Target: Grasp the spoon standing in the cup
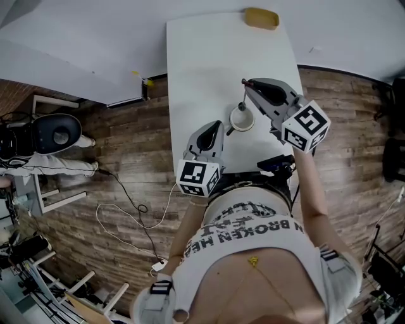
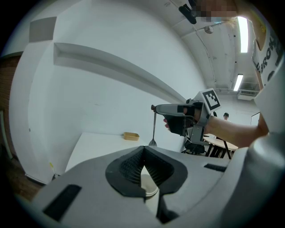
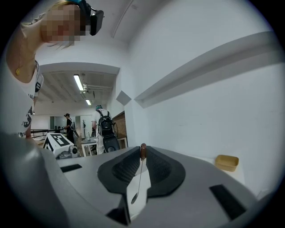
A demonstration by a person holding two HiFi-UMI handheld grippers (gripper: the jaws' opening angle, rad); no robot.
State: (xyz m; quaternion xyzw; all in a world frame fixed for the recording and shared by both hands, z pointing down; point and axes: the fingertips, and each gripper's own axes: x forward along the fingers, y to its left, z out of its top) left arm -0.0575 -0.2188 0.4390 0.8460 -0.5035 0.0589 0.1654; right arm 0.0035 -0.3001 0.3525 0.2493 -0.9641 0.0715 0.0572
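A thin metal spoon with a brown handle end hangs straight down from my right gripper, which is shut on the top of the handle. The spoon bowl hangs free above the white table, over the white cup. My left gripper lies low beside the cup on its left. Its tips meet with nothing between them. Part of the cup shows through the gap behind them.
A yellow tray sits at the table's far end. A black object lies at the near edge by the person's body. On the wooden floor to the left are a chair and cables. People stand in the background.
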